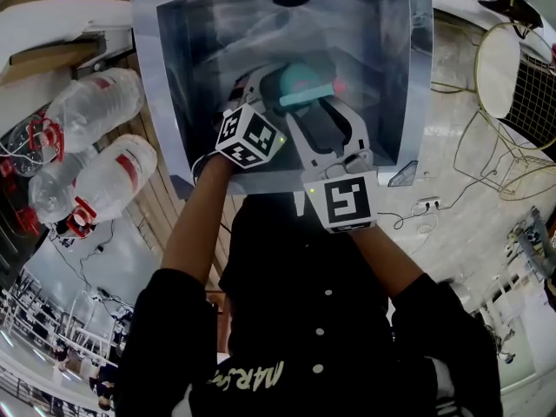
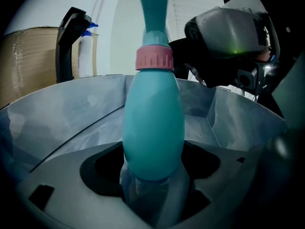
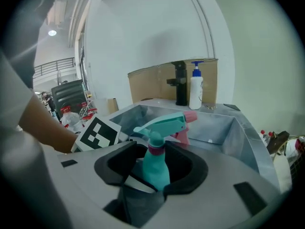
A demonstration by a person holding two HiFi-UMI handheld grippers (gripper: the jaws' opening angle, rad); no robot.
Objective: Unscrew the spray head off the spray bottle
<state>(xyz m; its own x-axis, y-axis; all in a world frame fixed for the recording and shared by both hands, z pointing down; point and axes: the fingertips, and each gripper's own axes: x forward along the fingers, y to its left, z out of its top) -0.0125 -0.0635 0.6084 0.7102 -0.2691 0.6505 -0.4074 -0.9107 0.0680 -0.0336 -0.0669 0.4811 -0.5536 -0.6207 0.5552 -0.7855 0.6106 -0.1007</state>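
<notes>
The left gripper [image 2: 150,197] is clamped on the lower body of the spray bottle [image 2: 153,132], holding it upright over the steel sink [image 1: 174,76]. The right gripper [image 3: 143,187] stands about half open and grips nothing. The bottle rises just ahead of its jaws, with the spray head [image 3: 164,123] above them. To do this step well, I judge the right gripper should rise to the ribbed pink collar [image 2: 154,57], close squarely across its ridges, and turn while the left holds firm. The teal body is smooth, glossy and rounded, so likely slippery; the ribs give purchase.
</notes>
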